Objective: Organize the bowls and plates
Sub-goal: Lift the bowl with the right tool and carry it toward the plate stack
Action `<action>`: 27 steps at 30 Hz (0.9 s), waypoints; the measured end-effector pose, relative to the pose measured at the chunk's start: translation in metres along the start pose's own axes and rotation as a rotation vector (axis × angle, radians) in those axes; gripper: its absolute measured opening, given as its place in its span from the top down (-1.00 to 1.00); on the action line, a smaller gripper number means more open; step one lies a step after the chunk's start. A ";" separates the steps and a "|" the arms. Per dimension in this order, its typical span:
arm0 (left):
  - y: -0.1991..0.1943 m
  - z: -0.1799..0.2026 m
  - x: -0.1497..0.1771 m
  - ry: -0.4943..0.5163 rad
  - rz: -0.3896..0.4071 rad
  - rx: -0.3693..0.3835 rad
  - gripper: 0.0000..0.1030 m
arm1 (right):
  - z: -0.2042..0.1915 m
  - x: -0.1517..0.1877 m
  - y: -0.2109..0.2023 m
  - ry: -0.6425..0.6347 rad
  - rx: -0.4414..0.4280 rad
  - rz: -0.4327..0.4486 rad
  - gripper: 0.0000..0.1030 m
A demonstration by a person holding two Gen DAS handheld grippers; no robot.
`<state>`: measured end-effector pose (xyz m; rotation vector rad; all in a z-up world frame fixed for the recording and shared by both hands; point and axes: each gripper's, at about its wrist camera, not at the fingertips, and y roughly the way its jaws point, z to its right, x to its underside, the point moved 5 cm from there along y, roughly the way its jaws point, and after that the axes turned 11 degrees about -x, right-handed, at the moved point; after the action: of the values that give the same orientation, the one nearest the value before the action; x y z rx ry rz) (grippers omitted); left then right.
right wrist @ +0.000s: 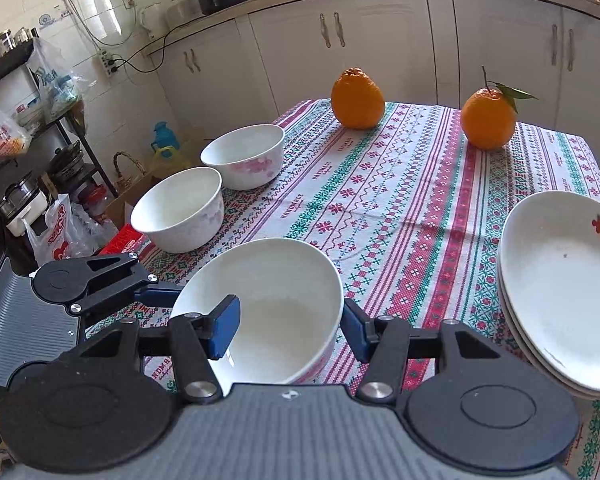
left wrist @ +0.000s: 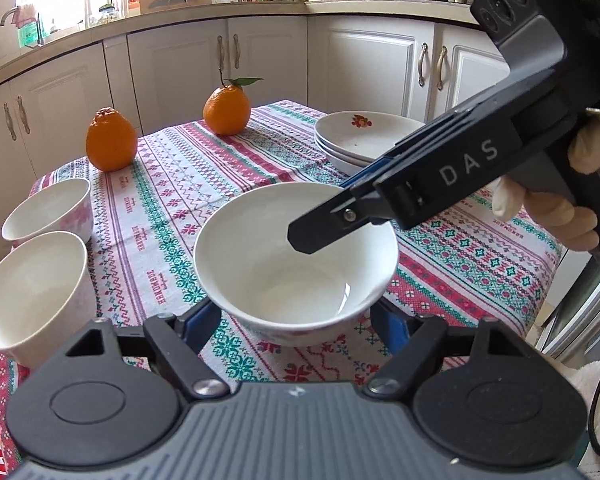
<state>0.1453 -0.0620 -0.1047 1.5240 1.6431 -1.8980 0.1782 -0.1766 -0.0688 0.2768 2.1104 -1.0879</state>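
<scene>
A white bowl [left wrist: 296, 264] with a pink flower pattern sits on the patterned tablecloth near the front edge; it also shows in the right wrist view [right wrist: 276, 312]. My left gripper [left wrist: 296, 320] is open, its blue pads on either side of the bowl's base, not pressing it. My right gripper [right wrist: 288, 328] is open and straddles the bowl's right wall, one pad inside the bowl and one outside. Two more white bowls [right wrist: 180, 212] [right wrist: 246, 156] stand at the table's left edge. A stack of white plates [right wrist: 560, 292] with a fruit print sits at the right.
Two oranges [right wrist: 358, 98] [right wrist: 488, 120] stand at the far side of the table [right wrist: 400, 200]. White kitchen cabinets run behind it. Bags, a rack and clutter stand on the floor to the left of the table.
</scene>
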 end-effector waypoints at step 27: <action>-0.017 -0.008 0.010 -0.049 0.015 -0.045 -0.77 | -0.011 0.000 -0.001 -0.065 0.111 0.022 -1.00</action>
<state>0.1333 -0.0445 -0.1005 1.4566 1.6375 -1.8632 0.1723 -0.1688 -0.0638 0.3131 1.9885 -1.1876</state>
